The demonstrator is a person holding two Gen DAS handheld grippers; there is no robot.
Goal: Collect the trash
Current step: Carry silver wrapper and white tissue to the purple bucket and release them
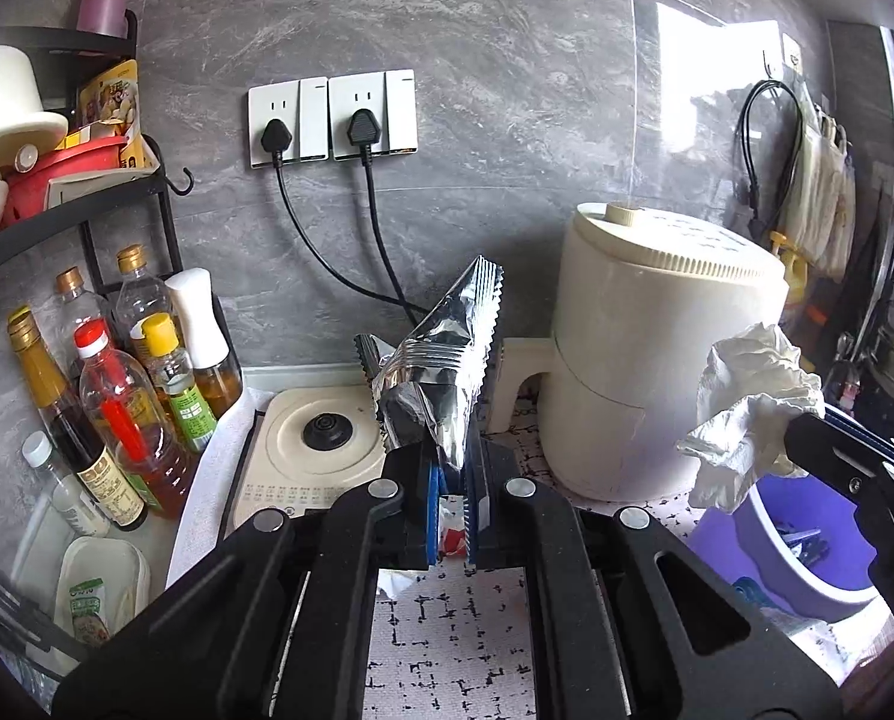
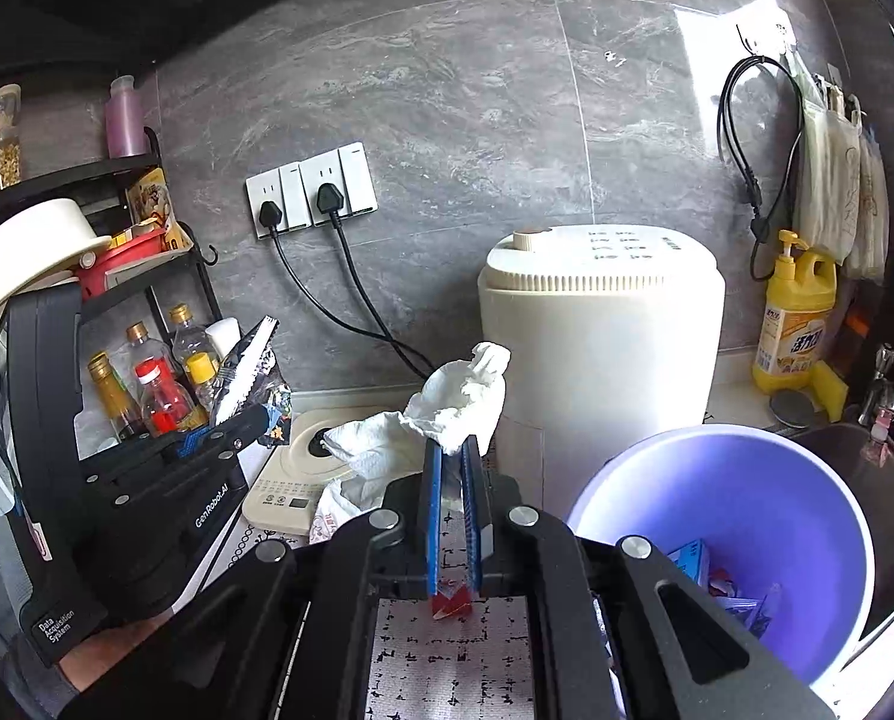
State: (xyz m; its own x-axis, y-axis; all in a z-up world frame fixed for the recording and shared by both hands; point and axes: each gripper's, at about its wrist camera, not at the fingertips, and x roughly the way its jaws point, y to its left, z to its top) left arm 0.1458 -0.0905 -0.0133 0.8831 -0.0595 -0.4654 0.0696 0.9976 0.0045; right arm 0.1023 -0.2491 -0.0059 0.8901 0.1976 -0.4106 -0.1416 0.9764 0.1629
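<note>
Reading "GenRobot.AI" and "Data Acquisition System" in white on its black body, the left gripper (image 2: 231, 429) is one of two; its jaws are pinched shut on one silver foil wrapper (image 1: 441, 372), held upright above the patterned counter (image 1: 447, 648). The right gripper (image 2: 453, 468), angled forward and level, has its jaws closed on one crumpled white paper towel (image 2: 447, 414), just left of one purple bin (image 2: 747, 480) holding scraps. Also present: two wall sockets (image 1: 333, 117) with two black plugs, one cream appliance (image 2: 603, 330), and one yellow detergent bottle (image 2: 795, 312) with Chinese lettering.
</note>
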